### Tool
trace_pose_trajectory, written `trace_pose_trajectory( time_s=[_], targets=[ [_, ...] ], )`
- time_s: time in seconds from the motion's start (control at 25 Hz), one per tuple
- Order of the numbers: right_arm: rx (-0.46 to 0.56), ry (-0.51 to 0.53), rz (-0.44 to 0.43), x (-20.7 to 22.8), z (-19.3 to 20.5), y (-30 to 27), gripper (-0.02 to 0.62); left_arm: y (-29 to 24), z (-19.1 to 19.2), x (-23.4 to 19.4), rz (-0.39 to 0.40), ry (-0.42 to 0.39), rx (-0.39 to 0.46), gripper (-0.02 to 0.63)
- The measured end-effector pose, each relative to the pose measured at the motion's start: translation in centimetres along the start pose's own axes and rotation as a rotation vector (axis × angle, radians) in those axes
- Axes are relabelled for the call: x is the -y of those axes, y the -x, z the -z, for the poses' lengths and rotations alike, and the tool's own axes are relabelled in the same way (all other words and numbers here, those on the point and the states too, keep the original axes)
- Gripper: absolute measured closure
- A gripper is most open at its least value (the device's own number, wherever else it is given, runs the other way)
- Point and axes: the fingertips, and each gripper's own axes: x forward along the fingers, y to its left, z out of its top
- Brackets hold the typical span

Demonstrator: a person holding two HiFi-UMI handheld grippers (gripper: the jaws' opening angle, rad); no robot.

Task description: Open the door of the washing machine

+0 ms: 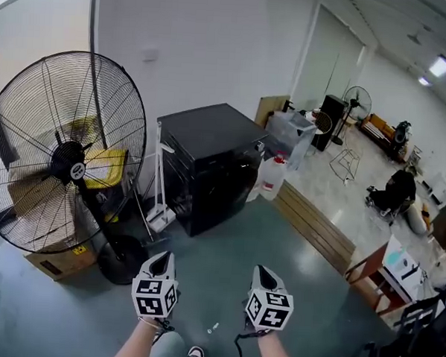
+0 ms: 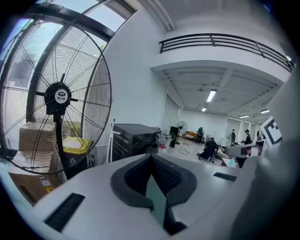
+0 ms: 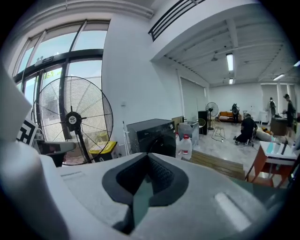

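Note:
The black washing machine stands against the white wall a few steps ahead, its round door closed on the front face. It also shows in the left gripper view as the washing machine and in the right gripper view as the washing machine. My left gripper and right gripper hang side by side low in the head view, well short of the machine. Both are shut with nothing between the jaws, as the left gripper and right gripper show in their own views.
A big standing fan is at the left, with a cardboard box at its foot. A white jug and a clear bin sit right of the machine. A wooden step runs along the right. A small table stands further right.

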Motion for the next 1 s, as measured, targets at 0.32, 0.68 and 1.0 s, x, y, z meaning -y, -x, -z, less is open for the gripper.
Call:
trace_pose_trajectory(
  time_s=[0.32,0.68,1.0],
  targets=[
    [0.001,-0.041,0.008,2.7,-0.3,-3.2,0.591,-3.4,-0.1,0.3,-0.014,-0.019,-0.02,0.603],
    [0.012,-0.067,0.069,6.1,-2.3,-8.0,0.591,-10.7,-2.4,0.5,0.033,-0.024,-0.01,0.603],
    [0.028,-0.054,0.102,7.4,-7.2,-15.7,0.591,-19.8,-6.3,-0.8,0.08,-0.037,-0.006,0.603]
  ],
)
